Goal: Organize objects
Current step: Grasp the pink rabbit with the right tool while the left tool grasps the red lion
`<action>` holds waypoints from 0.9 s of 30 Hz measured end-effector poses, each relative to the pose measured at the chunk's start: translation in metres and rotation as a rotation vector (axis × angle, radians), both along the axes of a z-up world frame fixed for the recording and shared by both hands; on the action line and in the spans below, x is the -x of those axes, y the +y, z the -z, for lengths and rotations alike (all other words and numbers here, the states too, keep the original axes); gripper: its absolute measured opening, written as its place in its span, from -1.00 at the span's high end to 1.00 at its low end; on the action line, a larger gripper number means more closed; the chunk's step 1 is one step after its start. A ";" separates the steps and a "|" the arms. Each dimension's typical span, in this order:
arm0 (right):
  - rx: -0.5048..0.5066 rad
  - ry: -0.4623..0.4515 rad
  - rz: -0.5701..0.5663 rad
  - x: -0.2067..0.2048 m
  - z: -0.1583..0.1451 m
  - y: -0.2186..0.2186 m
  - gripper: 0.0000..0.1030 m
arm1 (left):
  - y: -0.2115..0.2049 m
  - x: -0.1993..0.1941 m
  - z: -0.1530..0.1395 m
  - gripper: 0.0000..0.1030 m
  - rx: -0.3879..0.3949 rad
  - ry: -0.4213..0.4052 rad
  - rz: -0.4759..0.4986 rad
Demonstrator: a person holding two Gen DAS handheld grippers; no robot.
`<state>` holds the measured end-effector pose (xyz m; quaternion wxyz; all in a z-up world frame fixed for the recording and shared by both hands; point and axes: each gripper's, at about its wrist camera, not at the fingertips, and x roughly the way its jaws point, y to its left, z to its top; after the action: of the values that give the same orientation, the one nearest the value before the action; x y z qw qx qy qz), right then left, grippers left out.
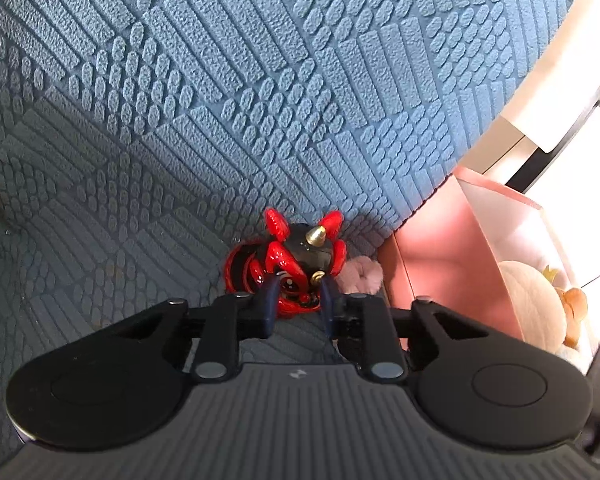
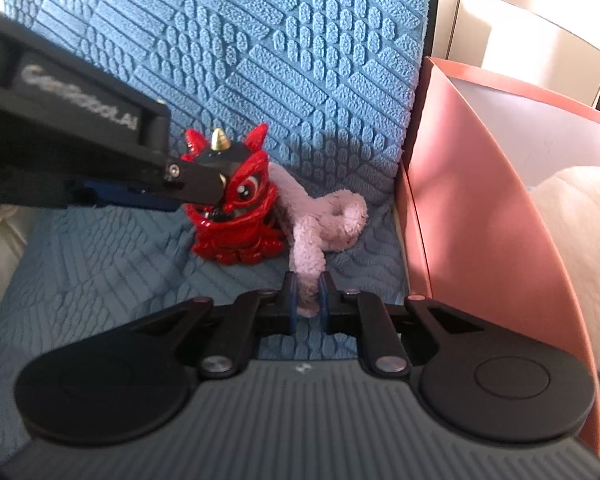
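Note:
A glossy red and black lion figurine [image 1: 296, 252] with gold horns sits on the blue textured sofa seat [image 1: 120, 220]. My left gripper [image 1: 300, 290] is shut on its face, one blue pad on each side. In the right wrist view the left gripper [image 2: 216, 196] reaches in from the left onto the figurine [image 2: 240, 232]. Beside the figurine lies a curled pink fluffy toy [image 2: 340, 216], also seen in the left wrist view [image 1: 360, 274]. My right gripper [image 2: 308, 300] is shut on the near end of the pink fluffy toy.
The sofa backrest [image 2: 300, 60] rises right behind both toys. A pink open box [image 2: 480, 220] stands against the seat's right edge, with a cream plush toy [image 2: 580, 220] inside it. In the left wrist view the box [image 1: 440, 260] and the plush [image 1: 532, 300] sit at the right.

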<state>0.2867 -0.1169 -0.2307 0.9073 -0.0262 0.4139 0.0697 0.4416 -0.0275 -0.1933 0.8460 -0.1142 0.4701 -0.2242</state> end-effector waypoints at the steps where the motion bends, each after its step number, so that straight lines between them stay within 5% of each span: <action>1: -0.002 0.001 0.000 0.003 -0.002 -0.001 0.73 | 0.001 0.000 0.000 0.58 0.003 0.002 -0.001; 6: -0.016 0.020 0.009 0.011 -0.012 -0.008 0.74 | 0.007 0.002 -0.005 0.73 0.009 0.001 -0.013; 23: -0.048 0.064 -0.012 0.010 0.008 0.007 0.68 | 0.012 0.006 -0.003 0.70 -0.002 0.014 0.009; 26: -0.040 0.053 -0.024 0.008 0.009 0.009 0.61 | 0.011 0.004 -0.001 0.50 -0.011 0.032 0.006; 27: -0.037 0.050 -0.025 0.007 0.009 0.009 0.54 | 0.011 0.003 0.000 0.27 -0.015 0.038 0.001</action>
<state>0.2795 -0.1077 -0.2397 0.8961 -0.0128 0.4347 0.0892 0.4387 -0.0161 -0.1932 0.8375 -0.1121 0.4879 -0.2189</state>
